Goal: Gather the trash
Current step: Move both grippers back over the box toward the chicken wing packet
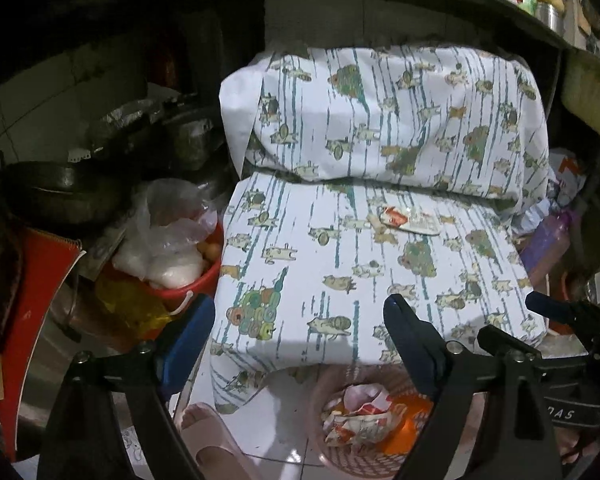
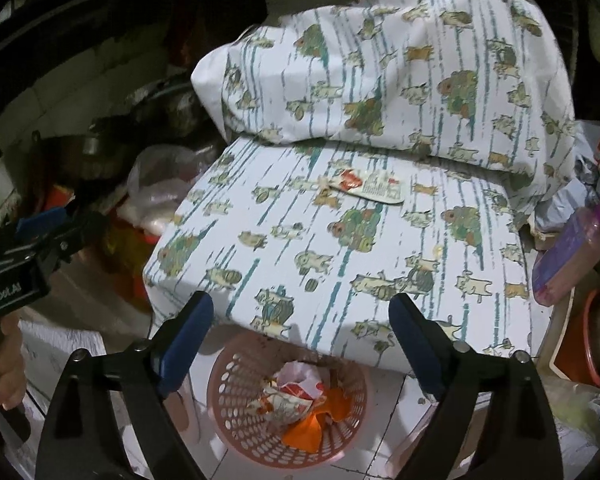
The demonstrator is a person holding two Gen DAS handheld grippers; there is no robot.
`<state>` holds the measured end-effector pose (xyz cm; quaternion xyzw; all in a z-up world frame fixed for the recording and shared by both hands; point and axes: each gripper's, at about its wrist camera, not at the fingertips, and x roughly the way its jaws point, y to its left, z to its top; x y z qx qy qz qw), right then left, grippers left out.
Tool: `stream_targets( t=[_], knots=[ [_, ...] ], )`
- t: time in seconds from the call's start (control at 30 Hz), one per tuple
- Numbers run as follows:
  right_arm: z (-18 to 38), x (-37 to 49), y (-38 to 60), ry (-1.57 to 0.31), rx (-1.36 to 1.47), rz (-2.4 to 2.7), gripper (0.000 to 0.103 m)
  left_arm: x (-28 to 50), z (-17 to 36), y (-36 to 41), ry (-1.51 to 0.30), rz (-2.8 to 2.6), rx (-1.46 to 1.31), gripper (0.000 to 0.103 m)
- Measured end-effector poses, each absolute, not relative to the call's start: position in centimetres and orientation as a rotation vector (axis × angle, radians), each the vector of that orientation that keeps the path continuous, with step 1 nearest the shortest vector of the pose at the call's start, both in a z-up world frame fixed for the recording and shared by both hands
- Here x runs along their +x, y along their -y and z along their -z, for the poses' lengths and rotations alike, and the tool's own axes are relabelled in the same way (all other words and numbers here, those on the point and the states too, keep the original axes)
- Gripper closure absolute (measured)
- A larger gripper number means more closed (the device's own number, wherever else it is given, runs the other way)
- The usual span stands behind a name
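Cluttered storage surrounds a cloth-covered platform [image 2: 340,264]. Left gripper [image 1: 300,344] and right gripper [image 2: 300,332] both stand released, nothing between the jaws. One wrapper [image 2: 370,188] lies ahead, beyond the jaws. Pink basket [image 2: 236,412] sits below them, placed to catch collected trash [image 2: 296,400].

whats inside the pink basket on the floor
The pink basket holds crumpled red-and-white wrappers and orange scraps. Anything beneath them is covered.

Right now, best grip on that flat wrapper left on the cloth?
The wrapper lies flat on the patterned cloth, long axis across. Come from above, tilted, and pinch its raised red crumpled end across the short width; either open gripper is free.
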<state>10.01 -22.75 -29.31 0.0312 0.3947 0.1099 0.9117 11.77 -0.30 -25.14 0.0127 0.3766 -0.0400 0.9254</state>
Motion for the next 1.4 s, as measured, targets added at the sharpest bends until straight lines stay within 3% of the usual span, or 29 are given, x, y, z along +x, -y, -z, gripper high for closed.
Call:
stream_targets(
  t=[0.13,0.2,0.8,1.17,1.4],
  knots=[
    [28.8,10.0,23.6,-0.796,0.089,-0.205,0.012,10.8,23.8,0.0,-0.688,0.071,0.001,0.011],
    [28.5,10.0,23.9,-0.782,0.093,-0.2,0.012,10.2,22.9,0.0,-0.627,0.062,0.011,0.0],
    [28.3,10.7,24.0,-0.771,0.093,-0.177,0.012,10.8,22.5,0.8,-0.605,0.055,0.015,0.0],
    [23.6,16.3,24.7,-0.617,0.003,-0.075,0.012,14.9,21.8,2.4,-0.633,0.061,0.029,0.0],
    [23.3,22.0,26.2,-0.627,-0.011,-0.068,0.012,20.7,20.7,3.6,-0.633,0.077,0.079,0.0]
  ],
)
